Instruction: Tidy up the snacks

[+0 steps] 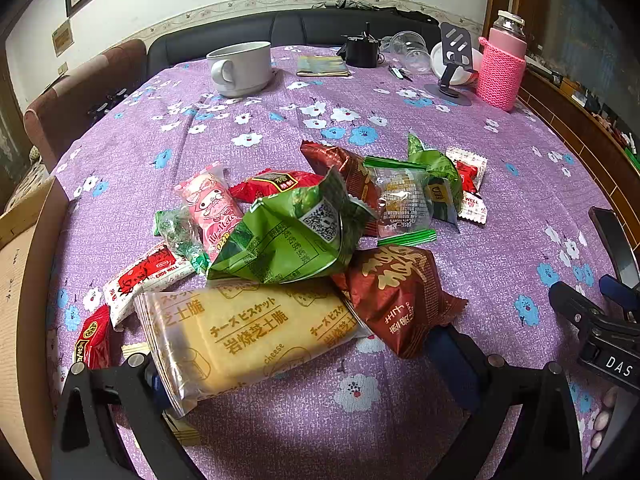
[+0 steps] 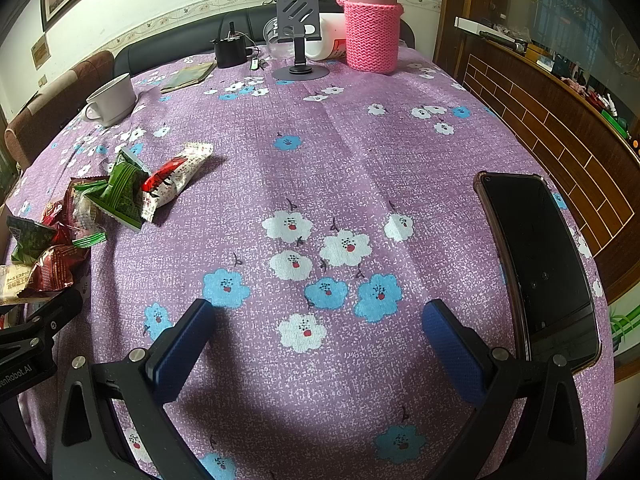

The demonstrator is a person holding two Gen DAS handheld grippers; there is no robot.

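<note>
A heap of snack packets lies on the purple flowered tablecloth point(image 1: 400, 420). In the left wrist view a yellow cheese biscuit pack point(image 1: 240, 336) lies nearest, with a green packet point(image 1: 288, 236), a brown packet point(image 1: 396, 296), a pink packet point(image 1: 210, 208) and red-and-white packets point(image 1: 144, 280) around it. My left gripper point(image 1: 304, 364) is open, its jaws either side of the near end of the biscuit pack. My right gripper point(image 2: 316, 332) is open and empty over bare cloth. The heap point(image 2: 116, 196) shows at the left of the right wrist view.
A cardboard box point(image 1: 24, 280) stands at the table's left edge. A white mug point(image 1: 240, 68), a pink knitted bottle point(image 2: 372, 24), a phone stand point(image 2: 298, 40) and plastic cups sit at the back. A black phone point(image 2: 536, 264) lies to the right of my right gripper.
</note>
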